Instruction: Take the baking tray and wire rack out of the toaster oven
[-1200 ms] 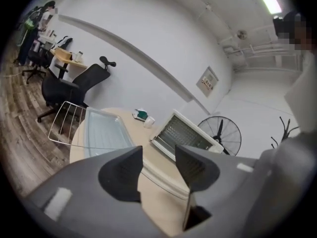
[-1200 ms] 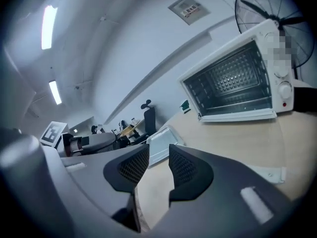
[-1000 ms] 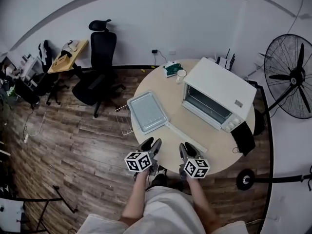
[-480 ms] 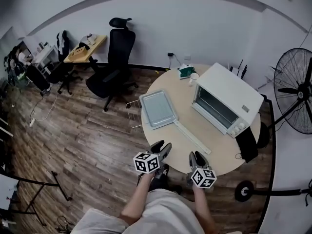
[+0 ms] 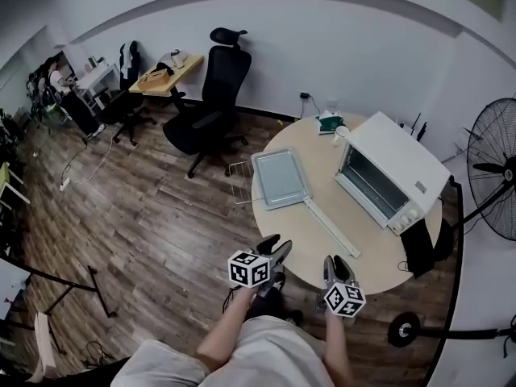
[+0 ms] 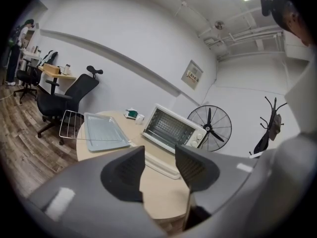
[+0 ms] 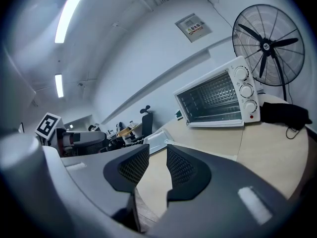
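Note:
The white toaster oven [image 5: 395, 172] stands on the round table [image 5: 367, 252] with its glass door [image 5: 330, 226] folded down flat. The grey baking tray [image 5: 280, 177] lies on the table's left side. It rests on the wire rack [image 5: 239, 182], which sticks out past the table edge. My left gripper [image 5: 272, 245] and right gripper [image 5: 336, 263] hover at the near table edge, well short of tray and oven. Both are open with nothing between their jaws. The left gripper view shows its gripper [image 6: 159, 155], the tray [image 6: 101, 132] and the oven [image 6: 173, 128]. The right gripper view shows its gripper [image 7: 158, 155] and the oven [image 7: 218, 98].
A white cup [image 5: 342, 133] and a green object [image 5: 329, 122] sit at the table's far edge. A black pouch [image 5: 419, 252] hangs at the right edge. A standing fan [image 5: 492, 168] is at the right. A black office chair [image 5: 214, 95] and a small desk [image 5: 165, 71] stand behind.
Both grippers have drawn back from the table toward the person's body. The head view has swung left, so table, oven and tray now sit further right.

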{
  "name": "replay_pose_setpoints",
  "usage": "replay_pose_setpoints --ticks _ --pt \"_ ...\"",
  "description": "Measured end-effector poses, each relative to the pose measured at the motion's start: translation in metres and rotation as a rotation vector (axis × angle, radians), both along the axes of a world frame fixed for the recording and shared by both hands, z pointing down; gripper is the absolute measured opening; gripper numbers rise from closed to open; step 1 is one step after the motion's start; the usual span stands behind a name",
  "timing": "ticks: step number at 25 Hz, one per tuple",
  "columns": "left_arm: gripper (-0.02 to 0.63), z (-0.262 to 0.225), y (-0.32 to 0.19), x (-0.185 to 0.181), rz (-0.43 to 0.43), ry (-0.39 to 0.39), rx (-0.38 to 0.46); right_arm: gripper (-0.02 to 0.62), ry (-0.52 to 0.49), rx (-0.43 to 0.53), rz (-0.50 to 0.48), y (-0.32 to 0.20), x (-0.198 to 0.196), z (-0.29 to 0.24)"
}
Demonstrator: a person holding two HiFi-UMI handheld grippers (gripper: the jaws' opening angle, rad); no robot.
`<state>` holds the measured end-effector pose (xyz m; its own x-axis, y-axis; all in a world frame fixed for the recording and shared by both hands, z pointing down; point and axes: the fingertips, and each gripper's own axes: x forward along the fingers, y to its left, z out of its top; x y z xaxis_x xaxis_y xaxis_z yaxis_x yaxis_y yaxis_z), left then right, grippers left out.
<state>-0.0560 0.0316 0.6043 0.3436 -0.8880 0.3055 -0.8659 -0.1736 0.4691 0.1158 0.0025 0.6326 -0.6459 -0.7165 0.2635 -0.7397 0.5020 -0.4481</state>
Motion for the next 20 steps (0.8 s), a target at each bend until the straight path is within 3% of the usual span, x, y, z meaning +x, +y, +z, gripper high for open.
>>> replay_pose_setpoints --ticks 9,16,20 --pt "0.219 0.003 0.017 0.007 0.029 -0.101 -0.014 0.106 0.034 0.003 -0.037 0.019 -0.007 0.003" --pt "0.209 0.006 0.019 0.003 -0.010 -0.102 -0.037 0.104 0.046 0.007 -0.036 0.023 -0.001 0.002" --pt "0.146 0.003 0.019 0.003 -0.012 -0.103 -0.032 0.033 0.039 0.014 -0.023 0.023 0.003 -0.001"
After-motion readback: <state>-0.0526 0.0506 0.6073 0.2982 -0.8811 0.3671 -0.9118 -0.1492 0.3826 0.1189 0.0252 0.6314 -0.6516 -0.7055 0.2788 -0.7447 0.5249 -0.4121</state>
